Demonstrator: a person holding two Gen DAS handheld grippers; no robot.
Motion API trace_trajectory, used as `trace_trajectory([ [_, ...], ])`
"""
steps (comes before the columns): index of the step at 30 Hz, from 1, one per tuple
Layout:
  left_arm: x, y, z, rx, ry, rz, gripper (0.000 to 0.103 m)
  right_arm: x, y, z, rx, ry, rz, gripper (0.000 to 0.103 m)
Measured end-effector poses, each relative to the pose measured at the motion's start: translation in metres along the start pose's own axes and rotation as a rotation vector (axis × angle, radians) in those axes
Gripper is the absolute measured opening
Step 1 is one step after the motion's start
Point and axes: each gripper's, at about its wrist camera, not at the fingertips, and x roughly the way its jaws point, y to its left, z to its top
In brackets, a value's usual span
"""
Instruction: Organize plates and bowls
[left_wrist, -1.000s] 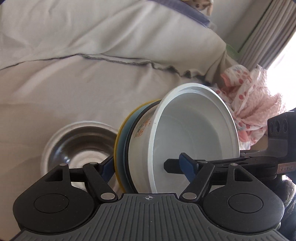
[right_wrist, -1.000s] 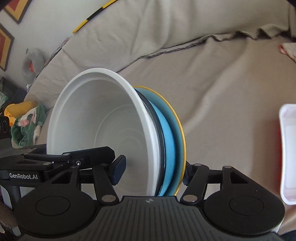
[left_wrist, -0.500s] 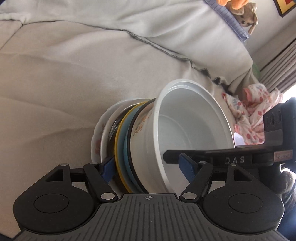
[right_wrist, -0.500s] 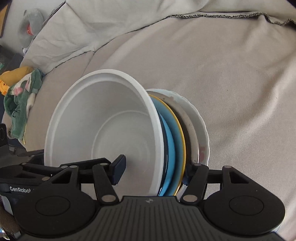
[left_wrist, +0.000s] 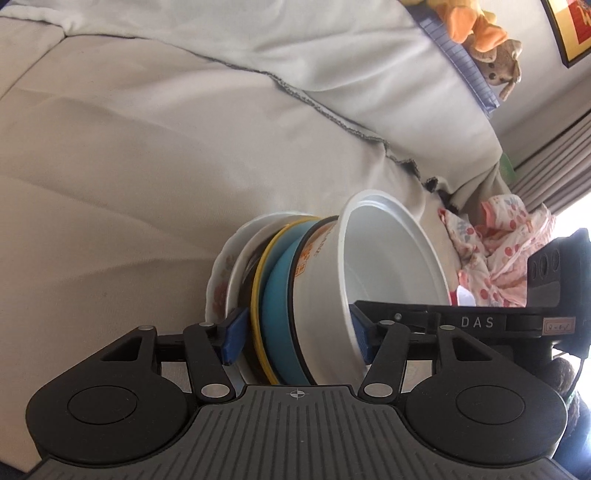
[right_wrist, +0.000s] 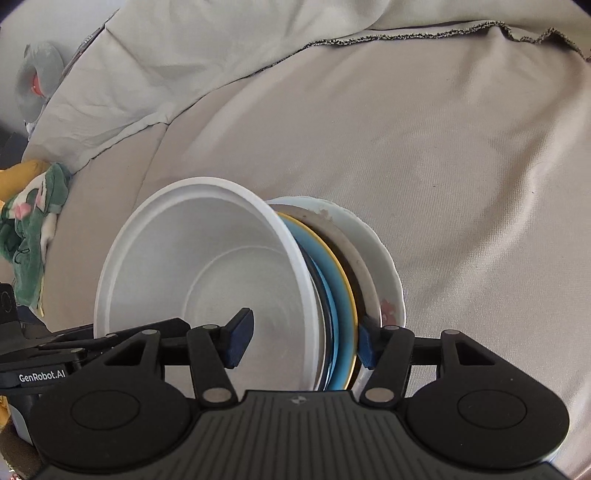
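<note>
A white bowl (left_wrist: 388, 266) (right_wrist: 207, 266) sits on a blue plate with a yellow rim (left_wrist: 279, 295) (right_wrist: 338, 295). Under them are a steel bowl (left_wrist: 255, 266) (right_wrist: 354, 254) and a floral white plate (left_wrist: 221, 277) (right_wrist: 388, 273), all resting on the beige cover. My left gripper (left_wrist: 295, 339) has its jaws closing, one pad at the white bowl's rim and one behind the yellow rim. My right gripper (right_wrist: 303, 339) grips from the opposite side and is also closing, one pad inside the bowl and one behind the yellow rim.
Wrinkled beige cover (left_wrist: 147, 147) spreads all around the stack. A pink dotted cloth (left_wrist: 498, 258) lies close behind it, with stuffed toys (left_wrist: 491, 37) and a curtain (left_wrist: 554, 166) beyond. In the right wrist view a green and yellow cloth (right_wrist: 29, 221) lies at the left edge.
Both grippers brought the white bowl and blue plate down onto the steel bowl and floral plate. The left jaws stand narrower than before.
</note>
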Motion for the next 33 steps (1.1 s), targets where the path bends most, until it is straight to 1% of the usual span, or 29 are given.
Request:
trace_trajectory([
  [3,-0.001,-0.002,0.000,0.012,-0.012,0.005,0.060,-0.001,0.002,0.003,-0.008,0.002,-0.009,0.058],
  [4,-0.002,-0.002,0.000,0.013,-0.016,0.001,0.060,-0.005,0.003,0.002,-0.016,-0.015,-0.018,0.058],
  [6,-0.005,-0.003,0.001,0.014,-0.035,0.000,0.060,-0.018,0.011,0.002,-0.062,-0.082,-0.037,0.058],
  [7,-0.007,-0.002,0.002,0.013,-0.047,0.002,0.060,-0.026,0.014,0.003,-0.081,-0.105,-0.020,0.058],
  [9,-0.011,0.000,0.003,0.000,-0.066,0.013,0.060,-0.036,0.020,0.005,-0.113,-0.124,0.010,0.060],
  [10,-0.013,0.001,0.004,-0.009,-0.075,0.014,0.060,-0.037,0.022,0.005,-0.125,-0.128,0.007,0.060],
  [11,-0.016,0.004,0.005,-0.020,-0.085,-0.001,0.060,-0.035,0.025,0.005,-0.133,-0.126,-0.003,0.060],
  [13,-0.024,0.005,0.004,-0.026,-0.108,-0.051,0.050,-0.028,0.024,0.004,-0.126,-0.111,-0.025,0.060],
  [16,-0.031,-0.002,0.003,0.003,-0.120,-0.049,0.050,-0.020,0.020,-0.001,-0.107,-0.079,-0.025,0.059],
  [17,-0.031,-0.003,0.003,0.006,-0.117,-0.057,0.050,-0.019,0.021,-0.002,-0.109,-0.088,-0.034,0.058],
  [19,-0.028,-0.006,0.003,0.012,-0.102,-0.075,0.051,-0.022,0.020,-0.004,-0.111,-0.093,-0.018,0.057],
  [22,-0.024,-0.010,0.003,0.025,-0.107,-0.040,0.051,-0.030,0.020,-0.005,-0.117,-0.114,-0.004,0.057],
  [28,-0.022,-0.011,0.002,0.005,-0.118,-0.024,0.051,-0.041,0.018,-0.010,-0.120,-0.152,0.017,0.057],
  [31,-0.027,-0.018,-0.002,0.007,-0.145,-0.009,0.050,-0.041,0.019,-0.015,-0.141,-0.165,0.011,0.057],
  [33,-0.034,-0.024,-0.006,0.010,-0.168,-0.007,0.049,-0.047,0.020,-0.020,-0.161,-0.191,0.006,0.057],
])
